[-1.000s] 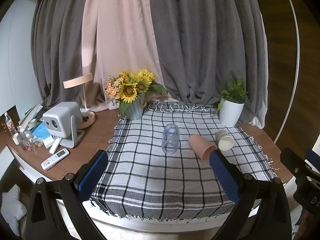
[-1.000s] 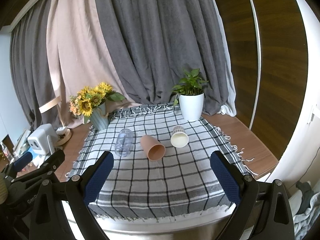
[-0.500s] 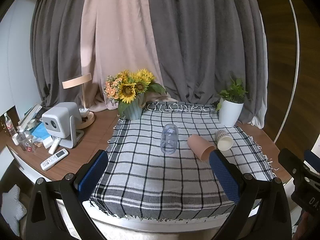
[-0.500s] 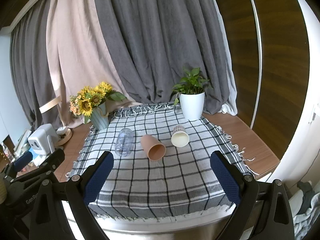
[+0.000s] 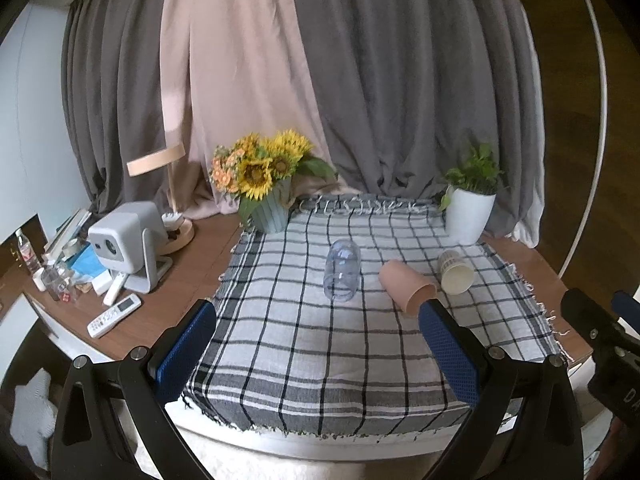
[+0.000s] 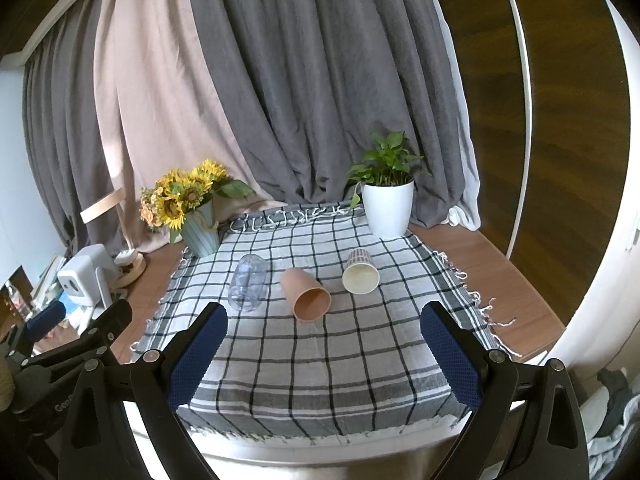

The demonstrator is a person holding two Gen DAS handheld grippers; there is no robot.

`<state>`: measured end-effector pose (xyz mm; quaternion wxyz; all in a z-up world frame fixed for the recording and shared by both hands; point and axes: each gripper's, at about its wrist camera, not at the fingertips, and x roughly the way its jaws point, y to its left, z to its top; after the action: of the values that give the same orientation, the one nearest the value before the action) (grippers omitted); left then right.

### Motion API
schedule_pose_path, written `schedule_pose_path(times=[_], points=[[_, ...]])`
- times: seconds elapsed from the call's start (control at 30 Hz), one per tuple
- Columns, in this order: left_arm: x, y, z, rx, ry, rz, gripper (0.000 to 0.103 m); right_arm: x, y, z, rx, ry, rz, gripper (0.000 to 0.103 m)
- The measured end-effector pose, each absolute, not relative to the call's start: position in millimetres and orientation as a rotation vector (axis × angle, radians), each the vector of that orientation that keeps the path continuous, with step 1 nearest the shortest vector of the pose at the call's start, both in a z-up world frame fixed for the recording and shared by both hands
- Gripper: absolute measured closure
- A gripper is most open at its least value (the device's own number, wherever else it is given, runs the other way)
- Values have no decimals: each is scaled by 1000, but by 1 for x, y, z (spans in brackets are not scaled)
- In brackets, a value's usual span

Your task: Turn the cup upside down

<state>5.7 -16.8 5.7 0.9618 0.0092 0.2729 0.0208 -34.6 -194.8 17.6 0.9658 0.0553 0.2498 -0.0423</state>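
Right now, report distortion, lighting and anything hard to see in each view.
Left wrist view: fisheye bends the door frame; soft even light; the clear cup barely stands out from the cloth. Right wrist view: same bowing, dark corners; pink cup and paper cup sharp.

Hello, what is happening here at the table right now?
A person holds two grippers over a checked cloth. Three cups lie on their sides there: a clear cup, a pink cup and a paper cup. The left gripper and right gripper hang back with jaws open, touching nothing.
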Motion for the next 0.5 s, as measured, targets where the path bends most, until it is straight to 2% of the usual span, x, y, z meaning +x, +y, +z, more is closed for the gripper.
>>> schedule_pose_path(times=[0.27,0.5], points=[[31,-18,-31,22,706,118,0,4,-211,-8,151,619,-10,5],[81,2,-66,40,815,126,0,68,-187,-40,111,740,57,6]])
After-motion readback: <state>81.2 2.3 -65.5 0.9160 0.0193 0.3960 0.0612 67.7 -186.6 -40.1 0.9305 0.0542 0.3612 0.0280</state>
